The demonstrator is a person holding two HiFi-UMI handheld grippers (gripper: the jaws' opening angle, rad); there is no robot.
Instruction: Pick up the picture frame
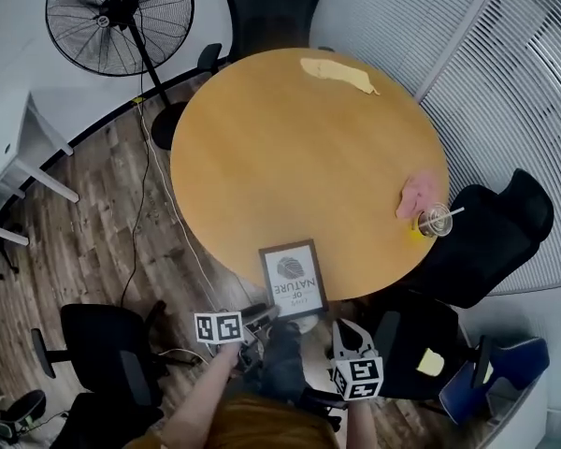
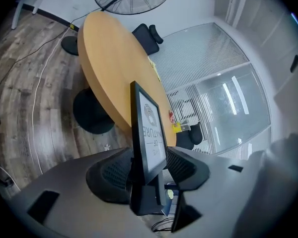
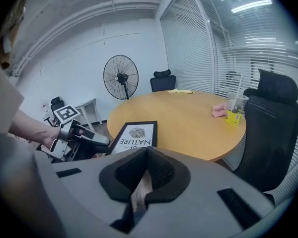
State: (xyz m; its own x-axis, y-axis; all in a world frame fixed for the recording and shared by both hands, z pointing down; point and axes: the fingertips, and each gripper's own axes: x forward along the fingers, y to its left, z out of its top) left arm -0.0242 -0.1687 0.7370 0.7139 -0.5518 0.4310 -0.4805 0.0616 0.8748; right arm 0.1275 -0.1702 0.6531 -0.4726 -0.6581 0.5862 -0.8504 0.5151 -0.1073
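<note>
- Our left tongs (image 2: 148, 162) are spread wide around the near corner of the picture frame (image 1: 293, 280), with no clamping we can see. The right tongs (image 3: 146, 155) are pinched together on nothing.
- The frame lies flat on the round wooden desk (image 1: 290, 138), overhanging its near edge, so we reckon the grab and lift are both left.
- Further out there's a pink cloth (image 1: 418, 195) and a cup (image 1: 435, 220) at the right rim.
- Beyond that: wood floor (image 1: 93, 232), an office chair (image 1: 271, 12), a standing fan (image 1: 120, 19) and blinds (image 1: 524, 82).

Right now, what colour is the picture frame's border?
The picture frame has a black border; the head view shows it best.
</note>
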